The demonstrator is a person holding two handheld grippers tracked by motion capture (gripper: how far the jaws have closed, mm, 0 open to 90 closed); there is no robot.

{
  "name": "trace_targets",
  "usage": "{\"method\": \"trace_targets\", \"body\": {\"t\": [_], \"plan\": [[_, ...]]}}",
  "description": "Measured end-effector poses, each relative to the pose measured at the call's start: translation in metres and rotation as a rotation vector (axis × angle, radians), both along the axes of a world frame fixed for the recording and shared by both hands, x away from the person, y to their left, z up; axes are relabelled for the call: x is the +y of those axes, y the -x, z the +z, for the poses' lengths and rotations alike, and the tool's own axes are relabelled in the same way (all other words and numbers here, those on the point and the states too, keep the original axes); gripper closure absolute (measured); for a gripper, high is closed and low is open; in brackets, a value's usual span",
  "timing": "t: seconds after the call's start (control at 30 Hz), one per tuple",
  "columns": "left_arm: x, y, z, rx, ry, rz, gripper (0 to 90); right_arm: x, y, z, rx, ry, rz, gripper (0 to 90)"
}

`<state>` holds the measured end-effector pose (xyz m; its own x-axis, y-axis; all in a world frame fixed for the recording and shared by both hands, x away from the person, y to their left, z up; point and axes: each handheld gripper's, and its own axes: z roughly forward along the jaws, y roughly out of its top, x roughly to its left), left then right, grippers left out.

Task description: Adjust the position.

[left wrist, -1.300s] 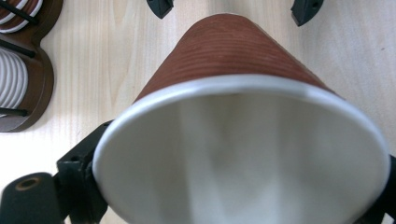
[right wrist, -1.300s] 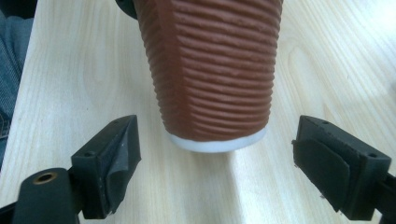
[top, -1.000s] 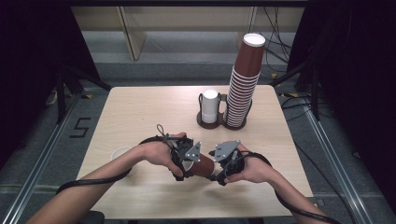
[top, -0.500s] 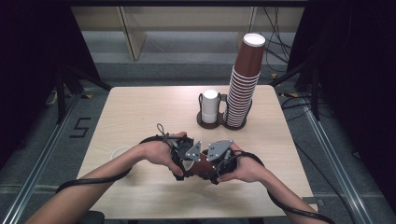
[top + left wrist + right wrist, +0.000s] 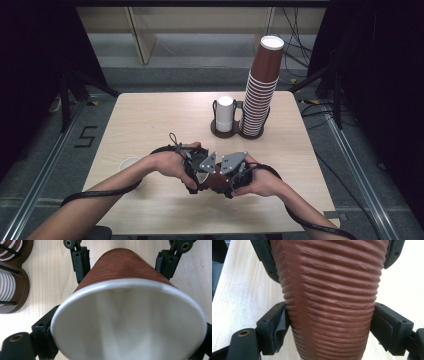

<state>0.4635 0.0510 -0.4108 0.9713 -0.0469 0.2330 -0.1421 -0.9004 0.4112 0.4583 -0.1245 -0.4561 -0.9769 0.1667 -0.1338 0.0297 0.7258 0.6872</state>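
Brown ribbed paper cup [image 5: 216,180] lower centre of frame, lying sideways. Left gripper [image 5: 196,176] clamps rim end; right gripper [image 5: 231,181] jaws just closing, pads against narrow end.

Place was lab or recording studio, not home. Light wooden table [image 5: 150,120] stood alone on grey floor between metal floor rails [image 5: 42,165]. Black curtains [image 5: 35,60] hung on both sides; loose cables [image 5: 295,30] lay behind table by far wall. Number marking [image 5: 85,136] was taped on floor left of table. On table, only staged props: tall stack of brown paper cups [image 5: 260,90] in dark holder [image 5: 235,131], white lids [image 5: 225,112] beside it.
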Motion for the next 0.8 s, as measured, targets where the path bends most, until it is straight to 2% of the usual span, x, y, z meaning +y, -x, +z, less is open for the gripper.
{"method": "trace_targets", "body": {"t": [0.17, 0.2, 0.27, 0.33, 0.37, 0.43, 0.5, 0.53, 0.57, 0.63, 0.7, 0.8], "plan": [[-0.001, 0.000, 0.000, 0.005, 0.008, 0.001, 11.0, 0.000, 0.000, -0.001, -0.004, -0.004, 0.000, 20.6], [-0.001, 0.000, 0.000, 0.008, 0.012, 0.002, 11.0, 0.000, 0.000, -0.002, 0.016, -0.004, -0.002, 20.7], [-0.001, 0.001, 0.000, 0.010, 0.012, 0.004, 11.0, 0.000, 0.001, -0.003, 0.021, -0.004, -0.003, 21.5], [-0.001, 0.001, -0.001, 0.013, 0.010, 0.001, 11.0, -0.001, 0.001, -0.003, 0.003, -0.003, -0.001, 22.4], [-0.001, 0.001, -0.001, 0.018, 0.023, 0.000, 10.8, -0.001, 0.001, -0.004, -0.003, -0.004, 0.009, 22.6], [-0.001, 0.002, -0.002, 0.027, 0.059, -0.001, 9.4, -0.002, 0.006, -0.005, 0.041, -0.002, -0.025, 22.9], [0.000, 0.002, -0.001, 0.031, 0.065, -0.010, 7.1, -0.003, 0.003, -0.006, 0.007, -0.024, 0.017, 22.6], [0.001, 0.002, -0.002, 0.040, 0.088, -0.001, 6.4, -0.004, 0.006, -0.006, 0.021, -0.027, -0.005, 22.5], [0.002, 0.002, -0.002, 0.043, 0.100, 0.005, 5.6, -0.006, 0.007, -0.006, 0.015, -0.036, -0.007, 22.5], [0.004, 0.001, -0.004, 0.043, 0.122, 0.016, 2.0, -0.009, 0.004, -0.006, -0.045, -0.048, 0.026, 22.5], [0.007, 0.000, -0.006, 0.044, 0.157, 0.036, 1.0, -0.014, 0.006, -0.008, -0.028, -0.062, 0.008, 22.4], [0.012, 0.000, -0.008, 0.055, 0.208, 0.059, 0.0, -0.021, 0.007, -0.010, -0.036, -0.095, 0.002, 22.4]]}}
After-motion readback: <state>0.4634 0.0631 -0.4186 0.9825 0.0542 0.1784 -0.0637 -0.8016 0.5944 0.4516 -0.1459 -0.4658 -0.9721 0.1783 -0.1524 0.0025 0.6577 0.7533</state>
